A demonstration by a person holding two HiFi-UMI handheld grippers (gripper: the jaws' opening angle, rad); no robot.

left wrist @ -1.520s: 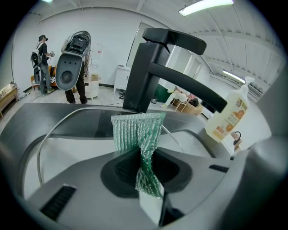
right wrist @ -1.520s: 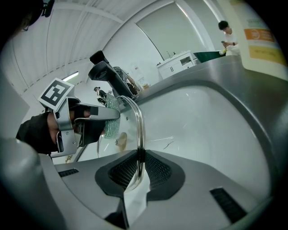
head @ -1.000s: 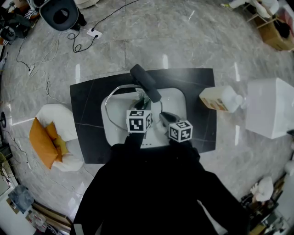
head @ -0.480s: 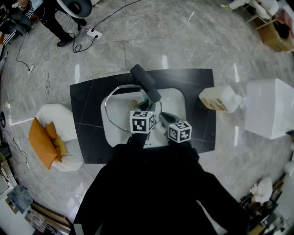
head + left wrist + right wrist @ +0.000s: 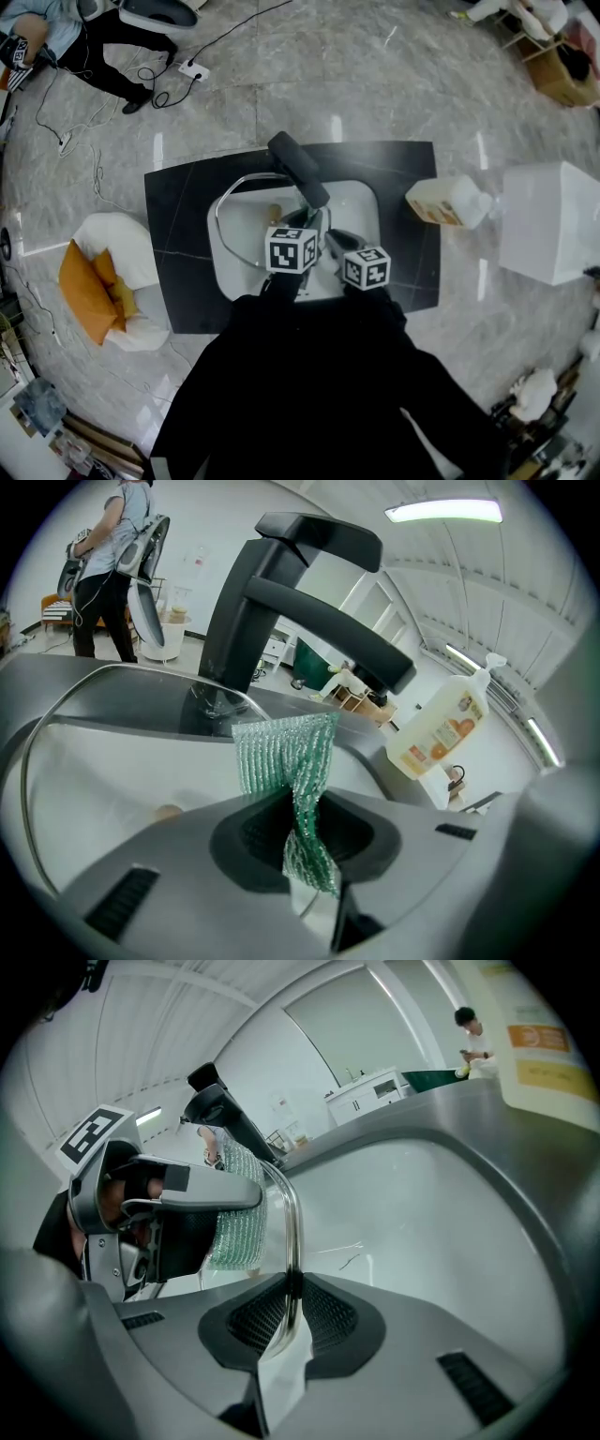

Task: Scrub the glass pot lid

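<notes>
Over one sink (image 5: pixel 362 208), left gripper (image 5: pixel 303 847), right gripper (image 5: pixel 291 1303), one lid (image 5: pixel 292 1224), one scrubber (image 5: pixel 279 752)

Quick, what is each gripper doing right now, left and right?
Left gripper: shut on the green scrub cloth.
Right gripper: shut on the glass pot lid, gripping its metal rim.

Mock-up sink station in an open indoor test space, more lab or studio than home kitchen: a black counter (image 5: pixel 178 244) with a white basin (image 5: pixel 361 202) and black faucet (image 5: pixel 298 169) stands alone on a polished grey stone floor (image 5: pixel 375 75). A power strip (image 5: pixel 194 68) and loose cables (image 5: pixel 89 141) trail nearby. A cardboard box (image 5: pixel 567 75) sits at the room's edge, a person (image 5: pixel 52 28) waits in the far corner, and a strip light (image 5: pixel 442 513) runs along the white ceiling.
</notes>
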